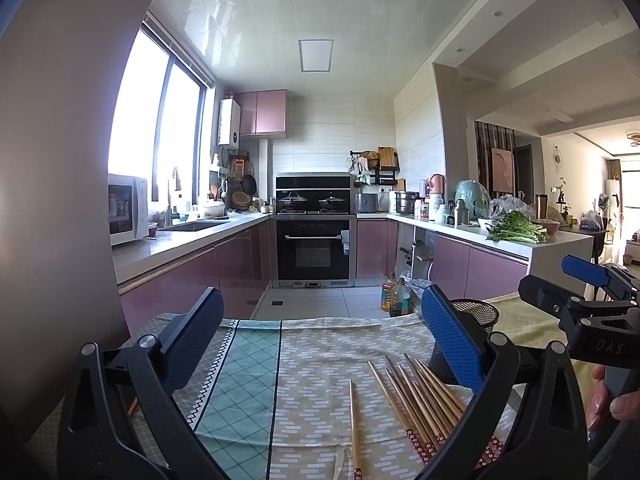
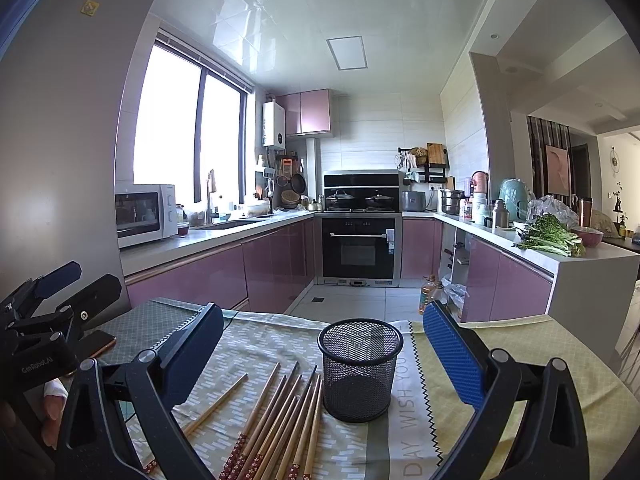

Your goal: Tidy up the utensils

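Right wrist cam: both grippers' jaws wide w/ nothing held, chopsticks [image 2: 280, 420] lying beside mesh cup [image 2: 360, 372].

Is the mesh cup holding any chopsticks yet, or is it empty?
Empty and upright. The right wrist view looks into the black mesh cup and shows nothing inside; the chopsticks all lie flat on the tablecloth beside it.

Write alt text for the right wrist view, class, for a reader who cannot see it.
An empty black mesh cup stands upright on a patterned tablecloth, with a bundle of wooden chopsticks lying flat just to its left. The right gripper is open, its fingers framing the cup. A kitchen with pink cabinets fills the background.
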Demonstrator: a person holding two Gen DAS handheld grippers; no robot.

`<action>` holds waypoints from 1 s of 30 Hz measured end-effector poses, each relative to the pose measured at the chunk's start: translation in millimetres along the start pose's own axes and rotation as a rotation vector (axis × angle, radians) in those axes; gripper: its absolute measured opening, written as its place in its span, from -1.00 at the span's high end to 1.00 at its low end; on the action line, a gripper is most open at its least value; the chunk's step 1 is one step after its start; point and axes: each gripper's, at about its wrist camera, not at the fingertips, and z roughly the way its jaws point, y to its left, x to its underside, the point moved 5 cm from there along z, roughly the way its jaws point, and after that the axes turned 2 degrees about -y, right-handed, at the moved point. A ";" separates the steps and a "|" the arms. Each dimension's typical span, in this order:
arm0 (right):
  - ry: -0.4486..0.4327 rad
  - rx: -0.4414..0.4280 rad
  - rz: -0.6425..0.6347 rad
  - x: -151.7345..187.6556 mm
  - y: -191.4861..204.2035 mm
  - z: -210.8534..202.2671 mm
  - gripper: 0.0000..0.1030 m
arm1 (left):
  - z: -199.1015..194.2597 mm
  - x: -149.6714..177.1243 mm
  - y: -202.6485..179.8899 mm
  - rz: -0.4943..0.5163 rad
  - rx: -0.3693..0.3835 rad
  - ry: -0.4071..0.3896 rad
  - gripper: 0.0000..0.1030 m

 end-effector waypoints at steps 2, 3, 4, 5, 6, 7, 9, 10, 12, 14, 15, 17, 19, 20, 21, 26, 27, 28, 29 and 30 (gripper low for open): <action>-0.002 -0.002 0.001 -0.3 0.0 0.0 -0.88 | -0.4 -0.1 -0.1 0.001 -0.001 -0.001 -0.89; -0.002 -0.001 0.001 -0.3 0.2 0.3 -0.88 | -0.3 -0.1 0.0 0.000 0.000 -0.002 -0.89; -0.001 0.000 0.001 -0.2 0.2 0.4 -0.88 | 0.0 0.0 -0.1 0.000 0.000 -0.001 -0.89; -0.001 -0.001 0.002 -0.2 0.3 0.2 -0.88 | -0.1 0.2 -0.1 0.001 -0.001 -0.001 -0.89; -0.002 -0.001 0.002 -0.5 0.4 -0.4 -0.88 | -0.1 0.1 -0.1 0.000 0.001 0.000 -0.89; -0.002 -0.001 0.002 -0.7 0.4 -0.5 -0.88 | -0.4 -0.3 -0.2 0.000 0.001 0.000 -0.89; -0.001 -0.002 0.003 -0.3 -0.1 -0.7 -0.88 | -0.6 -0.9 -0.2 0.000 0.000 -0.001 -0.89; -0.001 -0.002 0.003 -0.2 -0.2 -1.0 -0.88 | -0.7 -1.2 -0.4 -0.001 0.000 -0.001 -0.89; 0.001 -0.002 0.003 -1.0 -1.8 -1.6 -0.88 | -0.6 -1.0 -0.4 0.001 -0.001 -0.001 -0.89; 0.003 -0.001 0.002 -1.0 -1.9 -1.7 -0.88 | -0.7 -1.0 -0.5 0.000 0.000 -0.001 -0.89; 0.002 -0.001 0.002 -1.0 -1.6 -1.7 -0.88 | -1.1 -1.4 -0.3 0.000 0.000 -0.001 -0.89; 0.002 -0.001 -0.001 -1.5 -1.6 -1.5 -0.88 | -1.3 -1.6 -0.4 -0.002 0.002 -0.001 -0.89; 0.002 -0.001 -0.003 -1.3 -1.2 -2.1 -0.88 | -1.4 -1.5 0.0 -0.004 0.002 -0.002 -0.89; 0.000 -0.001 -0.003 -1.5 -1.4 -2.6 -0.88 | -1.4 -2.0 -0.3 -0.003 0.002 -0.002 -0.89; 0.000 -0.002 -0.001 -1.8 -1.4 -2.4 -0.88 | -1.5 -1.5 0.0 -0.003 0.000 -0.002 -0.89; -0.001 -0.001 -0.004 -2.6 -1.1 -2.6 -0.88 | -1.4 -1.5 0.1 -0.004 0.001 -0.002 -0.89; -0.002 -0.001 -0.004 -2.9 -1.1 -2.5 -0.88 | -1.4 -1.5 0.1 -0.005 0.003 -0.002 -0.89; -0.001 -0.002 -0.003 -3.3 -0.7 -2.2 -0.88 | -1.5 -1.7 -0.2 -0.005 0.003 -0.002 -0.89; -0.001 -0.003 -0.005 -3.6 0.0 -1.9 -0.88 | -1.6 -1.8 -0.3 -0.004 0.001 -0.002 -0.89; -0.002 -0.001 -0.006 -3.9 0.1 -2.1 -0.88 | -1.5 -1.7 -0.1 -0.004 0.001 -0.002 -0.89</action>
